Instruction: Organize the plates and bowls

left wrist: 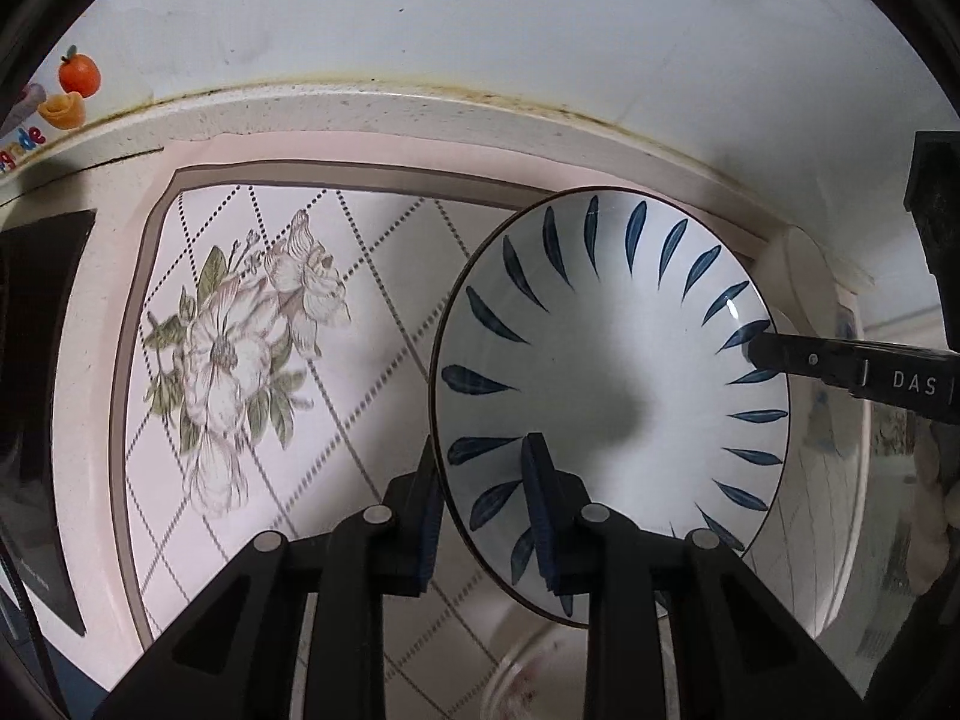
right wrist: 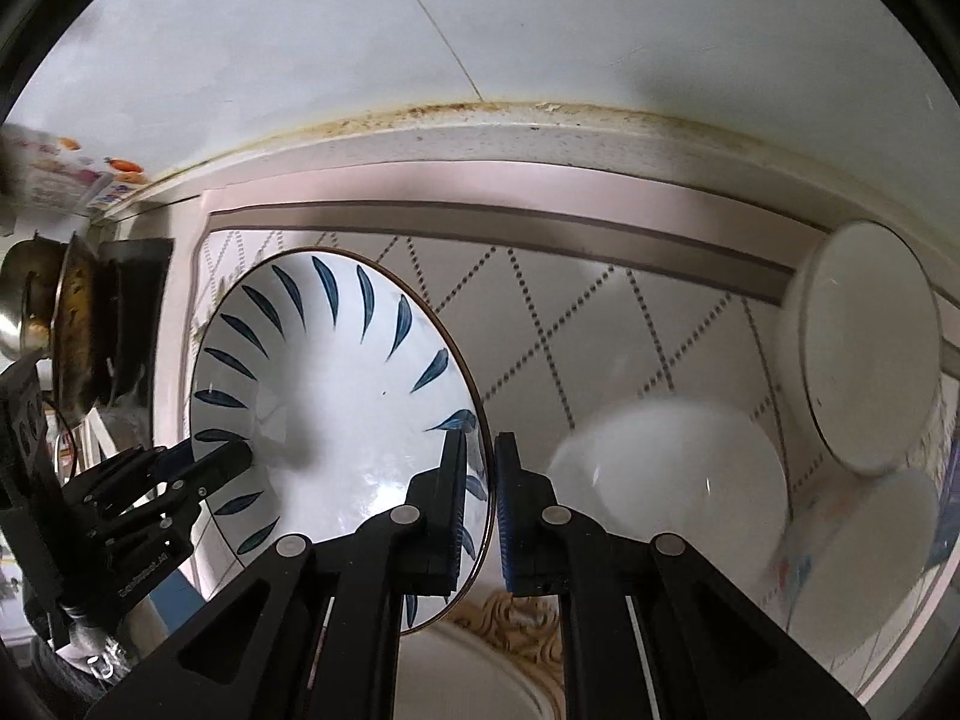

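Both grippers point steeply down at the counter. We have the left gripper (left wrist: 483,516) clamped on the near-left rim of the blue-leaf plate (left wrist: 606,372): one pad under the rim on the outside, the other on the inner face. The right gripper (right wrist: 480,516) is clenched on the opposite rim of the same plate, rim edge running between its two pads. From the left wrist view the right gripper's finger tip shows on the plate's right edge; from the right wrist view the left gripper is at the plate's left edge. The plate sits tilted, held off the floral mat (left wrist: 240,324) between the two tools. To the right of it: a white bowl (right wrist: 672,480), blurred, and a white plate (right wrist: 870,348) near the mat's corner. A gold-patterned dish (right wrist: 516,624) lies below the right gripper.
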